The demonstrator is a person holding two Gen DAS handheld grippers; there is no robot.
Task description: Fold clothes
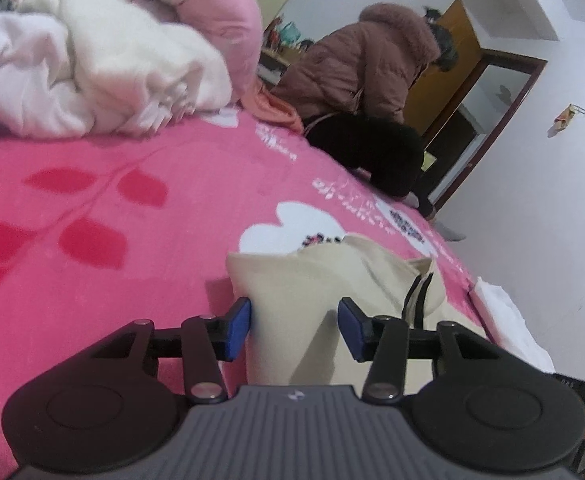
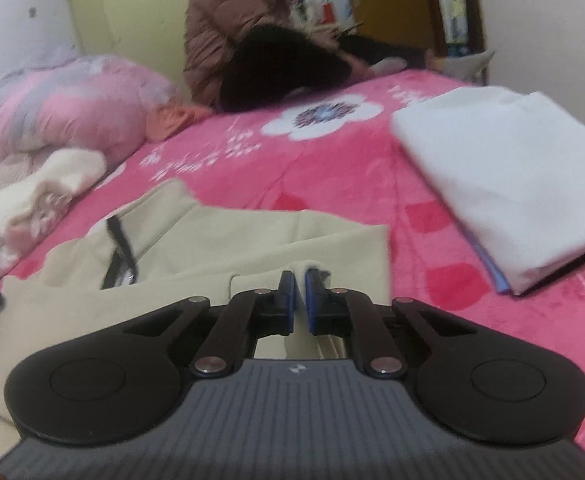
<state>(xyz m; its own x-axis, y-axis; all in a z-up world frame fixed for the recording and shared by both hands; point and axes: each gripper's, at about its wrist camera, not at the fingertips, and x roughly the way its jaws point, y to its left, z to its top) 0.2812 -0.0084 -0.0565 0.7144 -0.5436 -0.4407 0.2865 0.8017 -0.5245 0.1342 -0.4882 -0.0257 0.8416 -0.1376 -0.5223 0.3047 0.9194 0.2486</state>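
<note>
R gripper [image 2: 299, 294] is clenched on an edge of the beige garment [image 2: 220, 240] lying on the pink bedspread [image 2: 332, 168]; L gripper [image 1: 294, 328] straddles another part, pads w/ a gap, not pinching. Risk: thin pinch slips when lifted, fold skews.

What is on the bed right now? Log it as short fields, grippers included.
surface: pink floral fleece blanket
garment in work: beige cloth garment with black zipper, lying partly folded
left gripper: open, blue pads either side of a beige fold
right gripper: shut on beige edge
done pile: folded white cloth
unfolded heap: white fluffy clothes
bystander: person in brown padded jacket, seated on bed edge
</note>
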